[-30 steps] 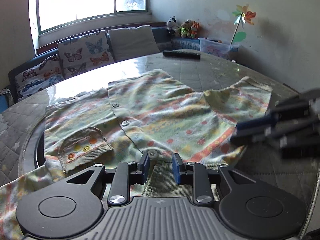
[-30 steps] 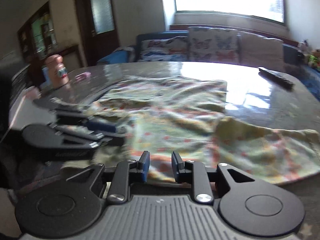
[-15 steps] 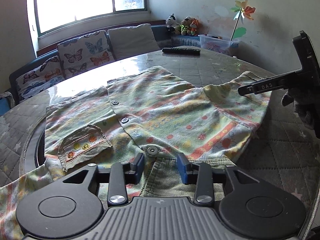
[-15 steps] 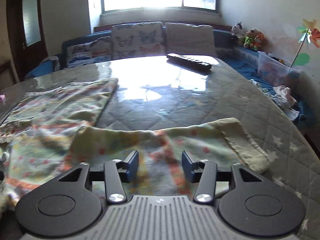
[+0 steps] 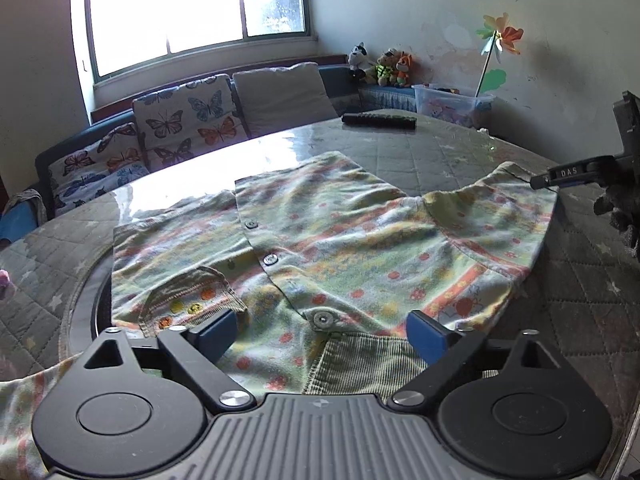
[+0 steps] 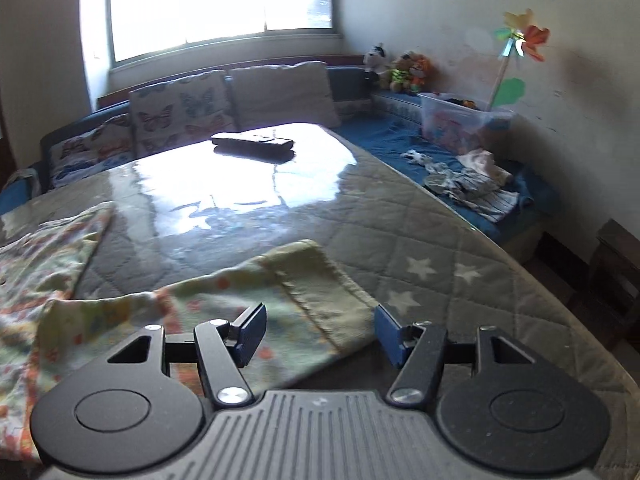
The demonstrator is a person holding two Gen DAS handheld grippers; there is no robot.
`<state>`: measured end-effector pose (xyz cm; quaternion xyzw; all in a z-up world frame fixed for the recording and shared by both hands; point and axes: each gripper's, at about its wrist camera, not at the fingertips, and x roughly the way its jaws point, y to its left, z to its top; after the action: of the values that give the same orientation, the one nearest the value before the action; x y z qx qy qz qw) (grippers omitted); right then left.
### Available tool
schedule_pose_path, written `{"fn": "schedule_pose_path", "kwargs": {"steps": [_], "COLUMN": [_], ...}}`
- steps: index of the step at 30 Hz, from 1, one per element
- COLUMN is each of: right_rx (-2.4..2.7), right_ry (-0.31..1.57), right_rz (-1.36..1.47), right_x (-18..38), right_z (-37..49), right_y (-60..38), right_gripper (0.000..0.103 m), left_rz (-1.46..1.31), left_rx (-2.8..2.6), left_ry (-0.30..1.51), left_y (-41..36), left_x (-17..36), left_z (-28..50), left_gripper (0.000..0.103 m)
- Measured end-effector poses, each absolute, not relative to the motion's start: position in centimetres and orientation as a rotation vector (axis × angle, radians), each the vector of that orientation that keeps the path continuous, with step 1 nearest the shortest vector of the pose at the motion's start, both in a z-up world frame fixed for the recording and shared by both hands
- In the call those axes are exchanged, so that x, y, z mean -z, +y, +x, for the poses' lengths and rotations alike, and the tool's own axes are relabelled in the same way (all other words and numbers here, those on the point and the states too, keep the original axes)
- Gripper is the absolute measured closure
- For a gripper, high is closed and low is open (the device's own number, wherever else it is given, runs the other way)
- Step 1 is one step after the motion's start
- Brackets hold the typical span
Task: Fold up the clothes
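Both jaws have just been opening: the left tool (image 5: 318, 330) gapes over the shirt (image 5: 340, 240) collar, gripping nothing. The right tool (image 6: 318, 334), half spread, has swung to the sleeve (image 6: 280, 296) at three o'clock of the surface (image 6: 420, 240), likely the next fold.

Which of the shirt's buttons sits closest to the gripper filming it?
The silvery snap button just above the corduroy collar; the two darker buttons lie further up the placket.
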<state>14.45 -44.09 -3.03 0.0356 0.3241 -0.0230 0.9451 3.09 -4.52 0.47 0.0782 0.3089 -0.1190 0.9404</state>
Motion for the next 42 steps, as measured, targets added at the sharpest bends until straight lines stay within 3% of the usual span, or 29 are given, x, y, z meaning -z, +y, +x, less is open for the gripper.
{"fn": "schedule_pose_path", "kwargs": {"steps": [2,8,13,16,30,42], "right_rx": [0.065,0.084,0.083,0.06,-0.339,-0.685], "right_ry": [0.668,0.666,0.666,0.659,0.492,0.489], "right_rz": [0.083,0.07,0.077,0.097,0.11,0.005], "right_x": [3.4,3.6,3.3,2.8,-7.0,-8.5], "right_z": [14.6,14.5,14.4,14.3,11.1,9.5], "right_y": [-44.5,-44.1,-44.1,-44.0,-35.2,-22.2], "right_gripper": [0.042,0.046,0.08,0.093,0.096,0.096], "left_rz": [0.157,0.147,0.133,0.124,0.081,0.046], "left_rx": [0.233,0.198,0.168,0.147,0.064,0.015], "left_ry": [0.627,0.622,0.622,0.619,0.601,0.587], "left_y": [-4.4,-3.6,-2.8,-2.2,0.5,2.7], "left_x": [-0.7,-1.2,-1.3,-1.5,-1.8,-1.5], "left_z": [3.1,3.1,2.9,2.7,1.0,-0.9], "left_gripper": [0.0,0.0,0.0,0.0,0.0,0.0]}}
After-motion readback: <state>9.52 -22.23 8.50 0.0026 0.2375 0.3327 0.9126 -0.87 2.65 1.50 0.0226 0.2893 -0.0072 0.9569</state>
